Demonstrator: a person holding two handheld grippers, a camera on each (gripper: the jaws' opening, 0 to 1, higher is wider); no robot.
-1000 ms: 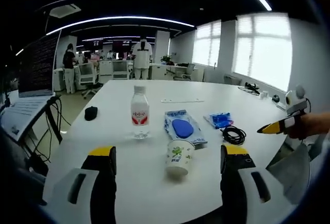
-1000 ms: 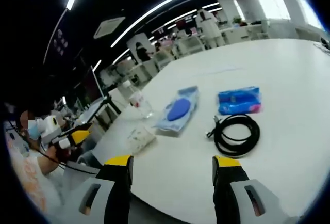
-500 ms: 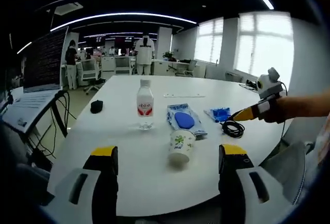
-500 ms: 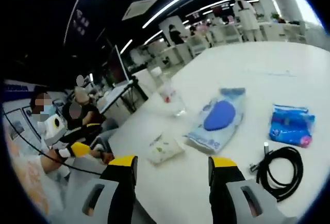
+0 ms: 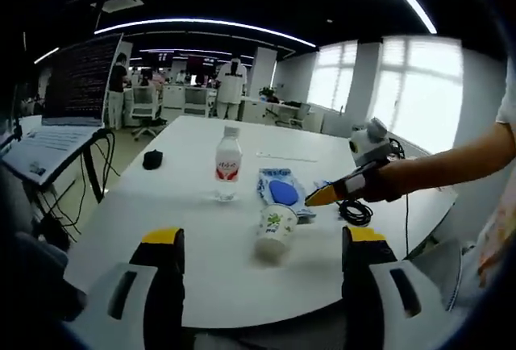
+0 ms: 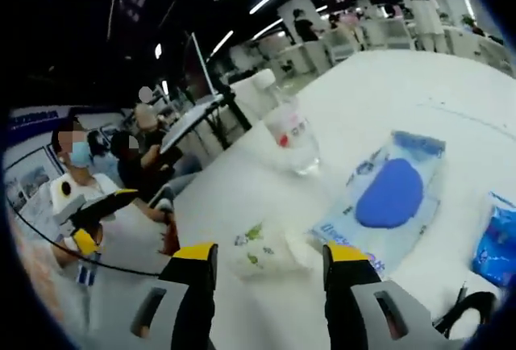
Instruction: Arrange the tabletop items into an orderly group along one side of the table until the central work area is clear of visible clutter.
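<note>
Between the right gripper's (image 6: pixel 262 257) open, empty jaws stands the cup (image 6: pixel 262 252), bottle (image 6: pixel 290 134) beyond, pouch (image 6: pixel 391 197) to its right. Left gripper (image 5: pixel 258 245) open too, hanging back. Risk: thin cup likely crushes or tips if squeezed hard.

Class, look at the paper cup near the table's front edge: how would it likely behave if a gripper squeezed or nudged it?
The paper cup looks thin-walled and open-topped, so a firm squeeze would probably crush it. It appears tilted and small, so it is likely light and would tip or slide at a nudge. Whether it holds liquid cannot be told.
</note>
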